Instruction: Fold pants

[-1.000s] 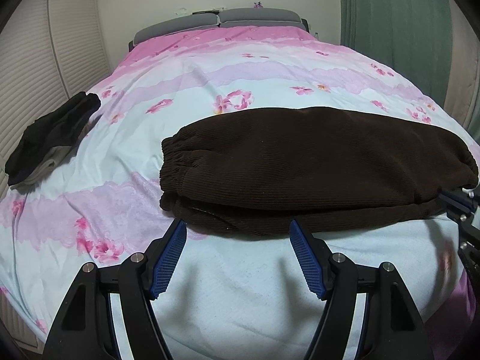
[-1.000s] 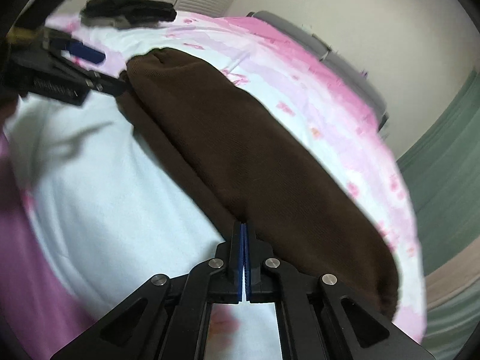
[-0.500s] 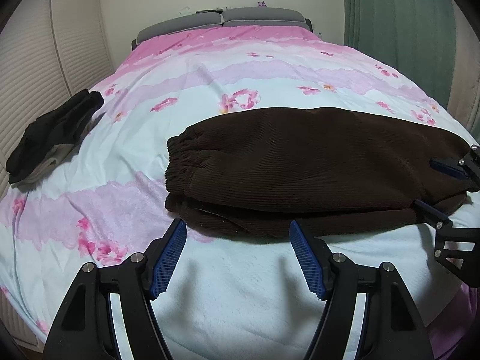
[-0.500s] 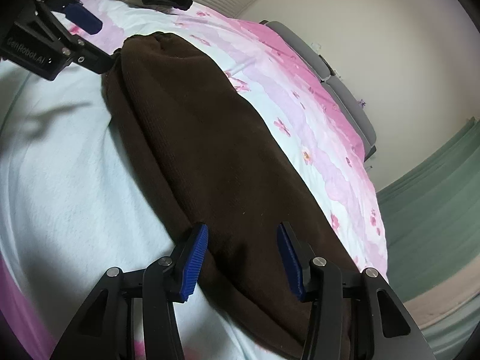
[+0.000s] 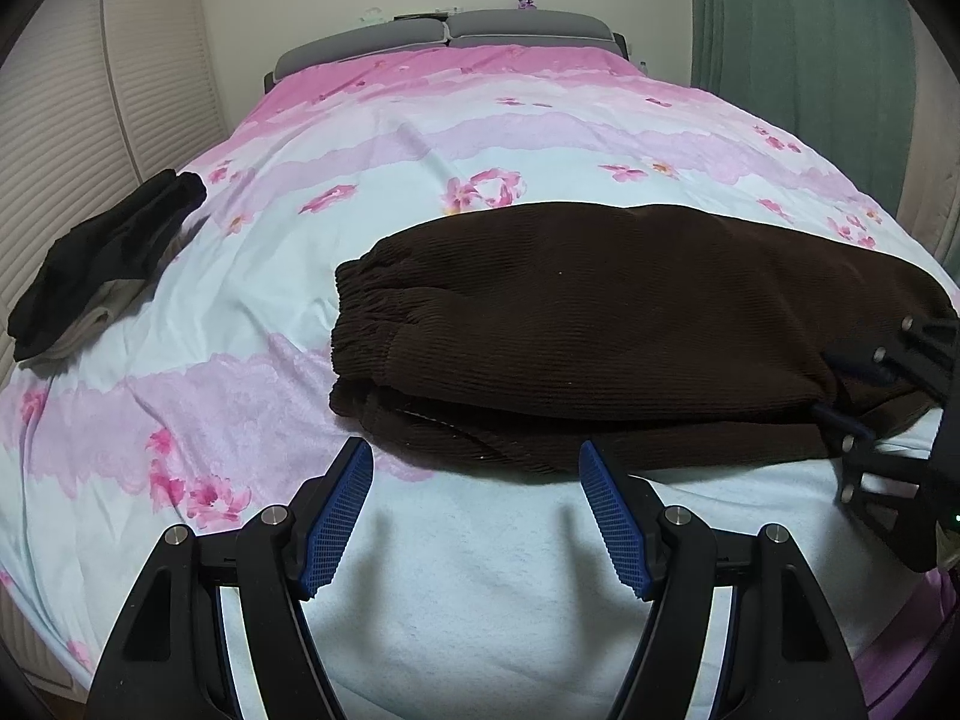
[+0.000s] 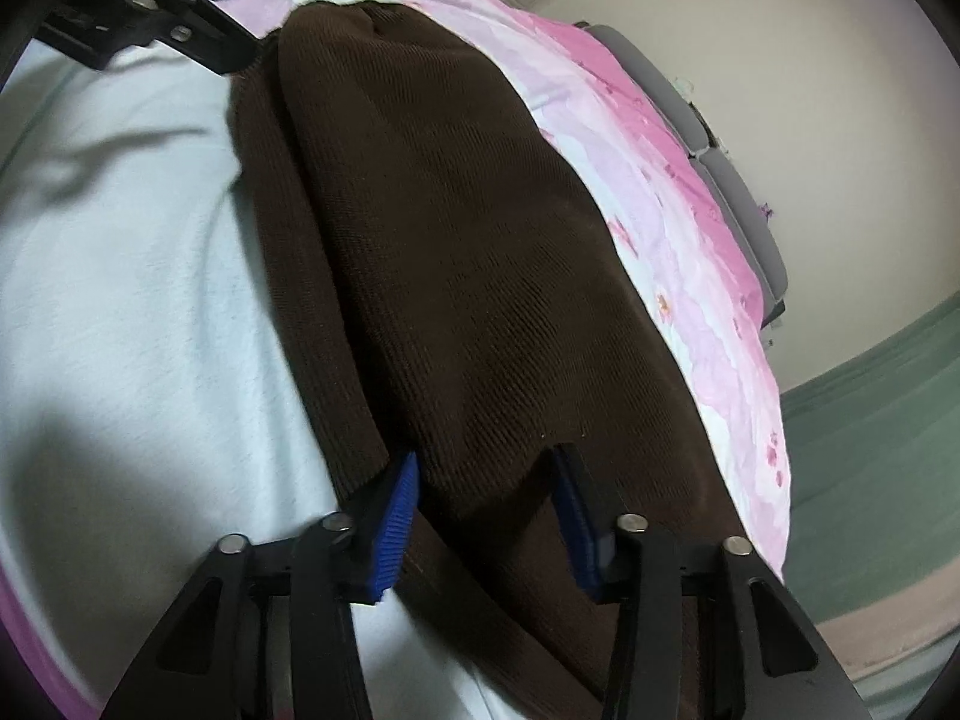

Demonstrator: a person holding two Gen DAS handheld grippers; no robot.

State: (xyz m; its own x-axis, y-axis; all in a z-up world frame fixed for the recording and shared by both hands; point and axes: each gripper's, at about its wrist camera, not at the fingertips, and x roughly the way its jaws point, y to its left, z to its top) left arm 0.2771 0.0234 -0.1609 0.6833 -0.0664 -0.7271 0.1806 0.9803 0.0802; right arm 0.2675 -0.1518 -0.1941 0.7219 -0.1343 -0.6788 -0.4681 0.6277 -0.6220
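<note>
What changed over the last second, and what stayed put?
The right gripper, shut beside the near edge of the brown pants a second ago, opened and pushed in around their right end; its jaws are now closing with the fabric between them. The left gripper stayed open, short of the waistband end. The pants stayed folded lengthwise on the bedspread, and the dark clothes did not move.
</note>
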